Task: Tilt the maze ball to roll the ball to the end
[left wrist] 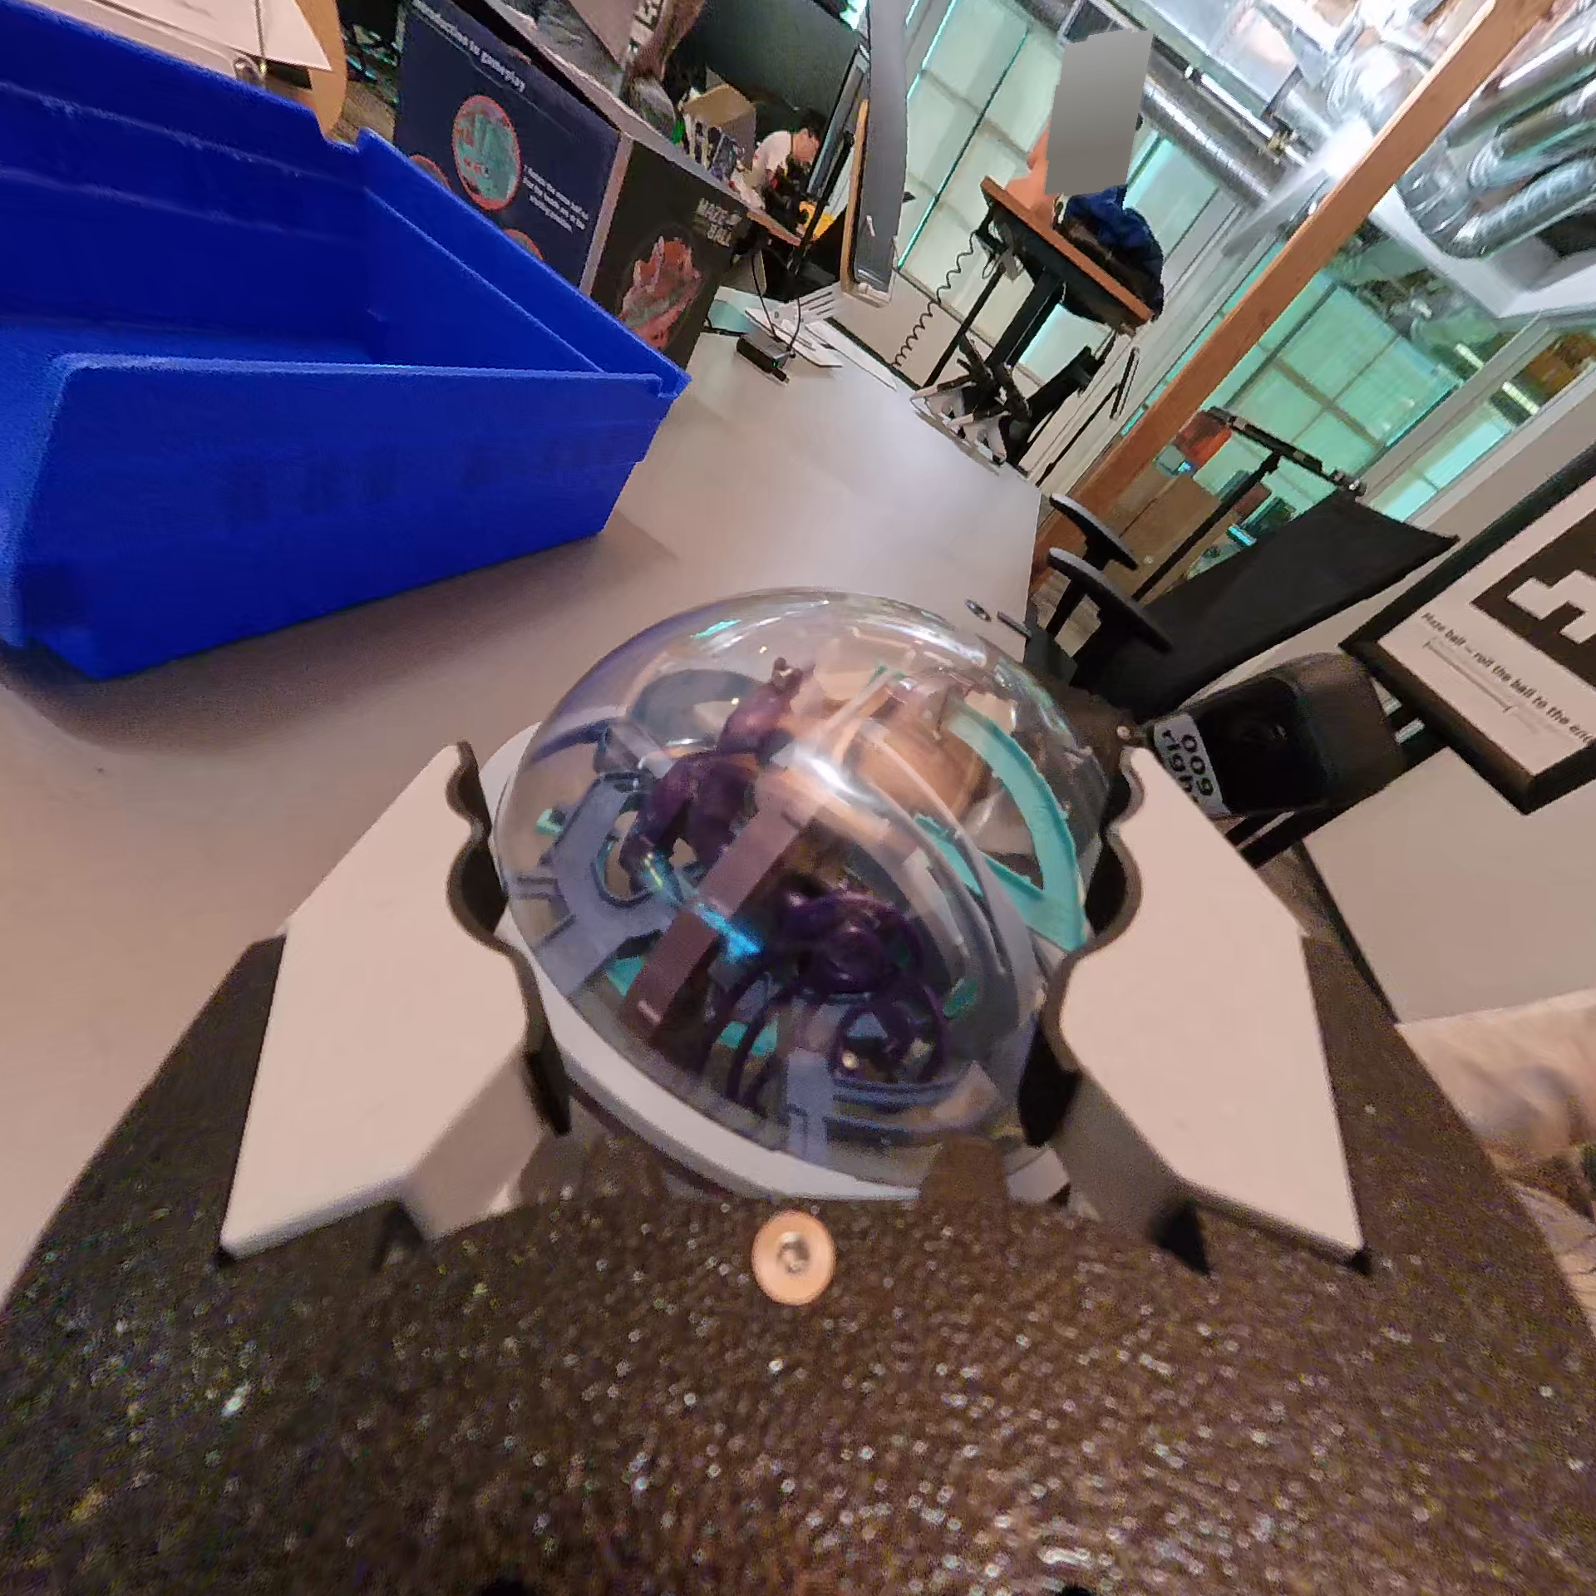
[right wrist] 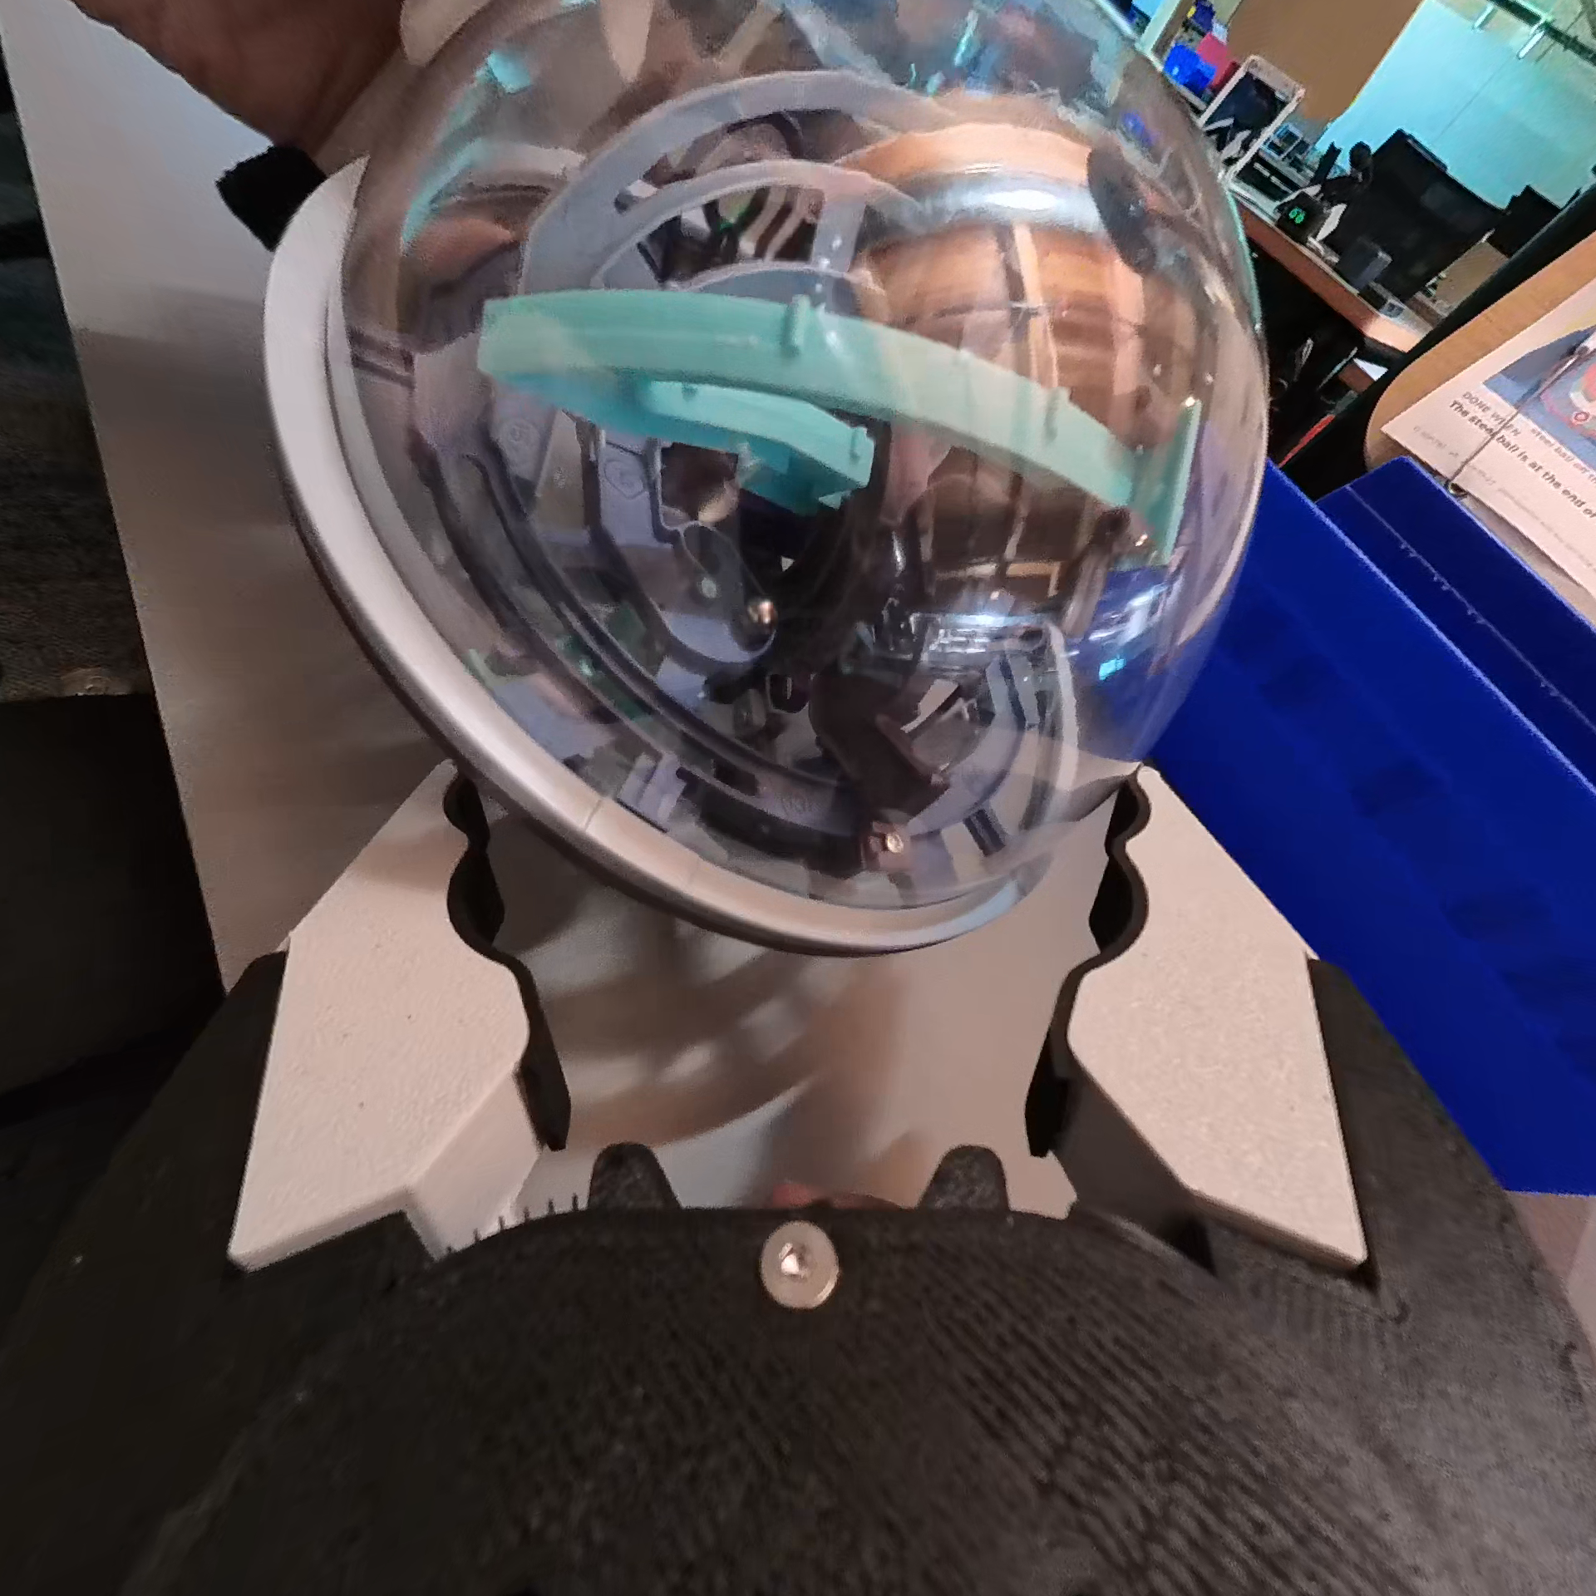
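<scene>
maze ball (left wrist: 794, 864) sat deep between the two fingers of the left tongs (left wrist: 790, 829) in the left view. both dark wavy pads (left wrist: 471, 864) looked pressed on its sides, so these tongs were wide but holding the ball. its white ring (left wrist: 734, 1149) lay low near the tongs' body, with the clear dome up. that way the tracks inside could be seen from above. purple, grey and teal tracks (left wrist: 1036, 803) filled the dome. the small steel ball could not be picked out in this view. the ball was held just over the grey table (left wrist: 777, 449). a blue bin (left wrist: 302, 389) stood behind it to the left. the black right tongs (left wrist: 1278, 760) showed close by on the far right side of the ball.

in the right view the maze ball (right wrist: 777, 484) was big and tilted, with its white ring (right wrist: 414, 691) running down to the left. the right tongs (right wrist: 794, 829) were wide. their finger tips (right wrist: 1114, 829) sat right at the bottom of the ball. it was not clear if the pads pressed on it or only stood by it, so i cannot tell if they held it. they may have been there to help tip the ball. a tiny shiny ball (right wrist: 760, 611) sat on a grey track near the middle. a hand (right wrist: 285, 60) showed at the top left, behind the ball. the blue bin (right wrist: 1425, 777) was on the right.
</scene>
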`<state>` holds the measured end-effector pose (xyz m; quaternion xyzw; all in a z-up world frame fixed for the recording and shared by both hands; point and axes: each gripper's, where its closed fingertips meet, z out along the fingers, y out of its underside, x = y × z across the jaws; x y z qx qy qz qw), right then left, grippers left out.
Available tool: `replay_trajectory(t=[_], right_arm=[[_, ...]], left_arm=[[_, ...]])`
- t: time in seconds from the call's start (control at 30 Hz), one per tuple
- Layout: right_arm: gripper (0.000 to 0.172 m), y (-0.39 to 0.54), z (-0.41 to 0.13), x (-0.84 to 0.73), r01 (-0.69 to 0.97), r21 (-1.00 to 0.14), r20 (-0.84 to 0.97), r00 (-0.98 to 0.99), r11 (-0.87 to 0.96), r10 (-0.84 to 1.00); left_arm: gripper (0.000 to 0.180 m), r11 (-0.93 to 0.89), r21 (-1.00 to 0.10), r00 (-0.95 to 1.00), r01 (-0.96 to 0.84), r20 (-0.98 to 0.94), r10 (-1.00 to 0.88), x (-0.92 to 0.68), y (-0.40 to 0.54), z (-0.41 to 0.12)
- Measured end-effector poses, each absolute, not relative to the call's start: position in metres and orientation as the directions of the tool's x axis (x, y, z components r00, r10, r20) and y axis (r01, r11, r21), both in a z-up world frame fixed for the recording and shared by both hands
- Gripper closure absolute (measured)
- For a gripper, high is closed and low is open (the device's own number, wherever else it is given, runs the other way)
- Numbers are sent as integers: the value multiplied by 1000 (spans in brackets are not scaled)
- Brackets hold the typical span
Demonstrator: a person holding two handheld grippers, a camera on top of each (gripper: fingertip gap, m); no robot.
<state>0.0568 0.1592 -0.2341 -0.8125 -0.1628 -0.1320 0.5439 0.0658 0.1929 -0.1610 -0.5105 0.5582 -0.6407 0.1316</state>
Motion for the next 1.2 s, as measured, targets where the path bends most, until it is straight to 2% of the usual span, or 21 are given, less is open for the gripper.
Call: replay_trajectory(t=[0.3,0.47,0.83,1.0,1.2], right_arm=[[37,160,-227,55,408,-857,391,913,-316,118],[36,162,-223,54,428,-855,414,903,-292,112],[28,162,-206,46,409,-896,393,912,-171,121],[27,163,-200,43,417,-899,404,908,-134,115],[27,165,-198,41,427,-896,415,902,-118,117]], left_arm=[[48,-460,-772,-413,-439,628,-660,66,201,-164],[49,-487,-756,-411,-437,650,-640,66,205,-164],[50,-613,-620,-411,-489,784,-465,70,203,-170],[51,-598,-671,-451,-439,740,-499,71,206,-165],[46,-551,-794,-530,-256,592,-607,71,212,-145]])
